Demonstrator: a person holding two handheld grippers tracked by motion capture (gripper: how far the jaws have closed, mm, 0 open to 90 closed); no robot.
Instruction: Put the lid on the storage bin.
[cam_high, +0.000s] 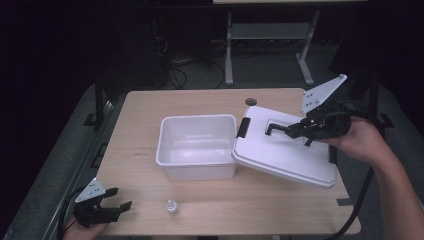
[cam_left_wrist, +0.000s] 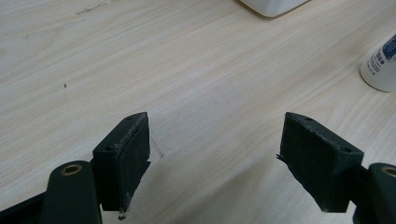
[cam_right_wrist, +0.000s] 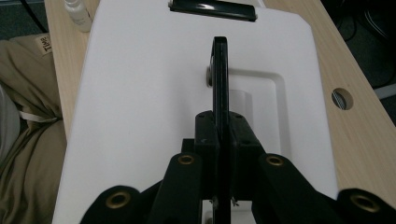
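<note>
Fingers (cam_right_wrist: 219, 135) of the right gripper (cam_high: 295, 131) are clenching the black handle (cam_right_wrist: 220, 74) of the white lid (cam_high: 285, 150), which is tilting near the bench's (cam_high: 210, 100) right edge, its left edge resting on the open white box's (cam_high: 196, 146) rim. Left gripper (cam_high: 112, 206) fingers are sitting released, holding nothing, at the front left corner, near a small bottle (cam_high: 172, 207).

On my wooden surface (cam_high: 150, 115), a small white dropper bottle (cam_high: 171, 207) stands upright near the front edge. A round cable hole (cam_high: 251, 101) sits at its far edge, and a metal-legged frame (cam_high: 270, 45) stands on the floor beyond.
</note>
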